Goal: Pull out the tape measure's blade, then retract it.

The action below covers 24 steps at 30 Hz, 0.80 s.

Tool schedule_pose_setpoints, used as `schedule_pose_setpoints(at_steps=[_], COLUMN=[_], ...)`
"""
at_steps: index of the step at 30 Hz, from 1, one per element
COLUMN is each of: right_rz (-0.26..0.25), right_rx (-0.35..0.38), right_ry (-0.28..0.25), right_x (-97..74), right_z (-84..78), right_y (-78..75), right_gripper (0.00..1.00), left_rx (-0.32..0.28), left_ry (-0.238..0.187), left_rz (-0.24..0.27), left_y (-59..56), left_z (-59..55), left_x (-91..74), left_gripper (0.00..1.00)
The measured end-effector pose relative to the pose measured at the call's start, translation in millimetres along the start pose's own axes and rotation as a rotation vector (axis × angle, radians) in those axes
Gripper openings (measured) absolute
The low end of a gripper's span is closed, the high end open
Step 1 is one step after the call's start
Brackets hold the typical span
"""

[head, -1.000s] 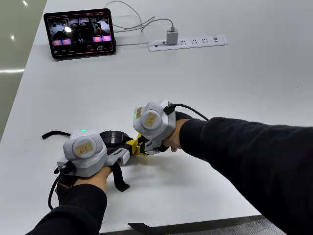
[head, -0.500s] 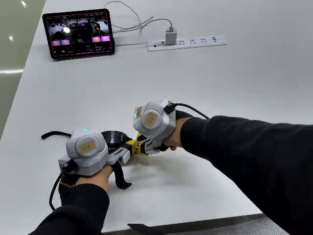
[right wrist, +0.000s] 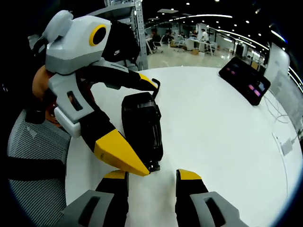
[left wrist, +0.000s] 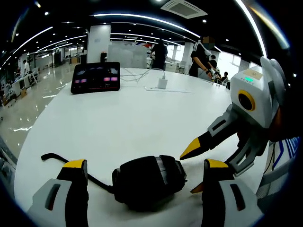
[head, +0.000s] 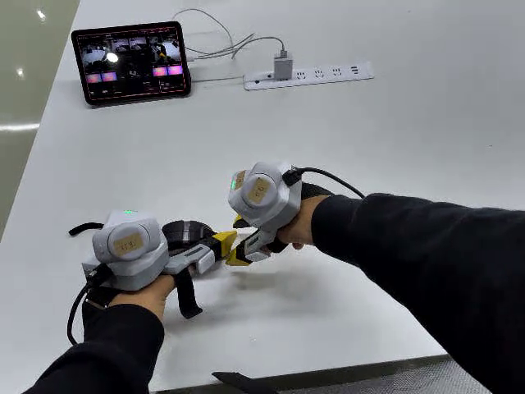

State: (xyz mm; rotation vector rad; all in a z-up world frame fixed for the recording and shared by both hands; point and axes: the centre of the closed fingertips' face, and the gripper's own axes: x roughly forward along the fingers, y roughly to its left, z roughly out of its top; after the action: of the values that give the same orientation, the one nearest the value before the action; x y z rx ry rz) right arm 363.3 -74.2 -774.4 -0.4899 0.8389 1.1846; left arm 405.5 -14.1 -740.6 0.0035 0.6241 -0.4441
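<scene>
A black tape measure [head: 184,232] with a black wrist strap [head: 82,227] lies on the white table [head: 369,131]. My left gripper [head: 209,245] is open, with its yellow-tipped jaws standing either side of the tape measure [left wrist: 149,179] and a small gap at each side. My right gripper [head: 240,250] comes in from the right, tilted down, and its tips sit just off the case's right end. It also appears in the left gripper view as the right gripper [left wrist: 194,168]. The right gripper [right wrist: 152,175] is open, nothing is between its jaws, and the tape measure [right wrist: 142,125] lies just ahead.
A tablet [head: 131,61] stands at the far left of the table. A power strip [head: 308,75] with a plugged-in charger [head: 283,64] lies behind the work. The table's front edge runs close below my hands. A mesh chair [right wrist: 28,156] is beside the table.
The right gripper has lifted and drawn back slightly from the tape measure. The left gripper has slid a little to the left, so the two sets of tips no longer overlap.
</scene>
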Motion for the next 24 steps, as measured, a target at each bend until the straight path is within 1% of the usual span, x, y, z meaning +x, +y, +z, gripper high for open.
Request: schedule_pose_setpoints(at_steps=[1, 4, 5, 6, 8, 9, 10, 11, 14, 15, 18, 19, 20, 21, 23, 24], right_rz=[-0.005, -0.017, -0.021, -0.029, -0.033, -0.037, -0.041, -0.044, -0.061, -0.064, -0.076, -0.085, -0.089, -0.099, -0.117, -0.125], right_rx=[0.004, 0.008, 0.013, 0.022, 0.03, 0.039, 0.043, 0.043, 0.059, 0.073, 0.092, 0.098, 0.106, 0.115, 0.114, 0.116], right_ry=[-0.008, -0.021, -0.027, -0.039, -0.051, -0.053, -0.054, -0.055, -0.057, -0.062, -0.055, -0.058, -0.064, -0.069, -0.081, -0.089], right_x=[-2.5, -8.4, -11.4, -14.7, -19.7, -23.0, -25.3, -29.1, -37.4, -39.7, -47.2, -50.9, -53.6, -58.4, -65.5, -68.5], right_z=[-0.5, -1.4, -1.9, -1.7, -3.0, -5.5, -7.6, -10.5, -21.5, -24.9, -40.2, -45.3, -47.8, -51.1, -55.0, -56.3], right_y=[0.3, 0.0, -0.3, -1.1, -1.0, -1.0, -1.0, -0.4, -2.3, -2.8, -3.7, -5.1, -5.6, -6.2, -7.4, -8.1], right_gripper=[0.37, 0.4, 0.41, 0.42, 0.43, 0.45, 0.46, 0.47, 0.49, 0.49, 0.51, 0.51, 0.51, 0.52, 0.52, 0.52], left_rx=[0.003, 0.001, 0.011, 0.013, 0.016, 0.02, 0.03, 0.049, 0.067, 0.074, 0.083, 0.108, 0.122, 0.125, 0.122, 0.121], left_ry=[0.007, 0.006, 0.005, -0.001, 0.02, 0.041, 0.034, 0.041, 0.038, 0.049, 0.069, 0.073, 0.075, 0.078, 0.075, 0.084], left_rz=[-0.004, -0.013, -0.014, -0.027, -0.042, -0.086, -0.098, -0.108, -0.126, -0.128, -0.172, -0.179, -0.182, -0.187, -0.221, -0.24], left_y=[0.1, -0.1, 0.7, -0.7, -1.7, -8.0, -9.5, -10.7, -10.7, -10.4, -14.6, -14.3, -10.1, -7.8, -9.0, -9.6], left_z=[-0.8, -0.4, -0.7, 0.6, -2.5, -6.3, -5.2, -6.2, -3.5, -4.8, -7.4, -8.0, -9.0, -9.5, -8.6, -9.8], left_x=[-1.9, -6.5, -8.4, -10.5, -12.7, -14.8, -15.3, -17.6, -21.9, -23.4, -29.1, -32.4, -31.2, -33.2, -35.7, -36.7], left_gripper=[0.99, 0.99, 0.99, 0.99, 0.99, 0.99, 0.99, 0.99, 0.99, 0.99, 0.99, 0.99, 0.99, 0.99, 0.99, 0.99])
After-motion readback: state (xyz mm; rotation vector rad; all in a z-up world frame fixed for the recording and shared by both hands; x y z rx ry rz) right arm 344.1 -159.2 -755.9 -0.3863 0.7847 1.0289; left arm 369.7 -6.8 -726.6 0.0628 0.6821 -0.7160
